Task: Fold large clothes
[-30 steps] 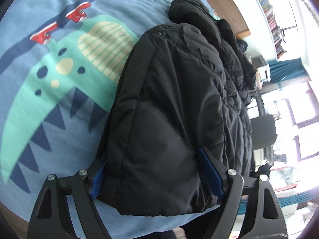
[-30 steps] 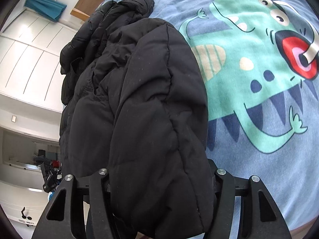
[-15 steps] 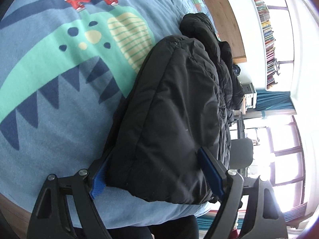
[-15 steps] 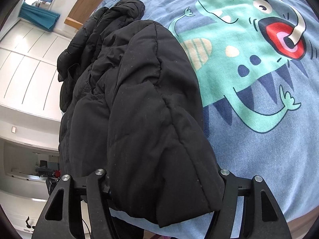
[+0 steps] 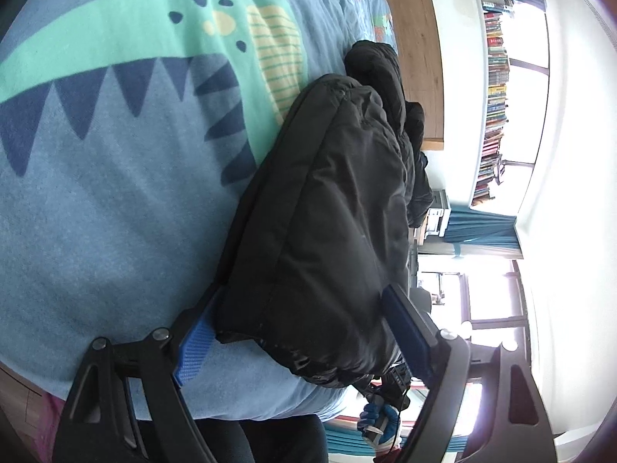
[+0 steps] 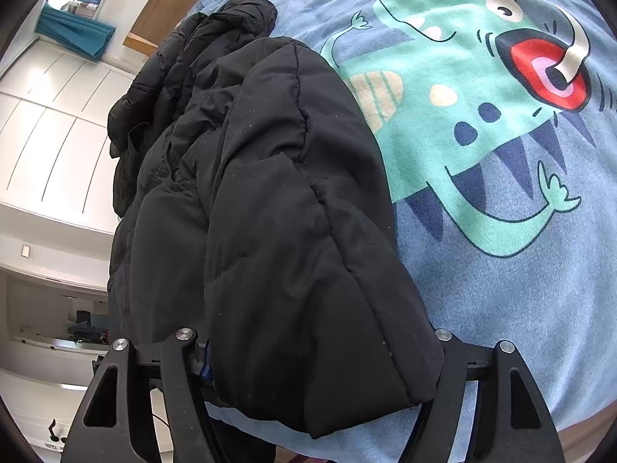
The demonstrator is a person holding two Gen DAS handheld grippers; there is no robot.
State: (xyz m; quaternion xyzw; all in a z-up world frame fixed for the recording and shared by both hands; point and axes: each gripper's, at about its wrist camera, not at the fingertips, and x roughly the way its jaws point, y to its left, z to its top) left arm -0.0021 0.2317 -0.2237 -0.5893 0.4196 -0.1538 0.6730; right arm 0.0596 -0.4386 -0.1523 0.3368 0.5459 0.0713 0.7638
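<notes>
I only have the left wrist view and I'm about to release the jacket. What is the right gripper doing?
Observer: The right gripper straddles the jacket's near end. Its jaws have just been opening, with the jacket between them. I cannot tell whether the pads press it.
Operator: Is the fold tidy on that side?
Observer: Not quite. A smooth top layer lies over a rumpled quilted layer that sticks out toward the white cupboards.
Operator: Anything next to it on the blanket?
Observer: Only the print. The dinosaur's head, with its red mouth, lies uncovered on the blanket beside the jacket.
</notes>
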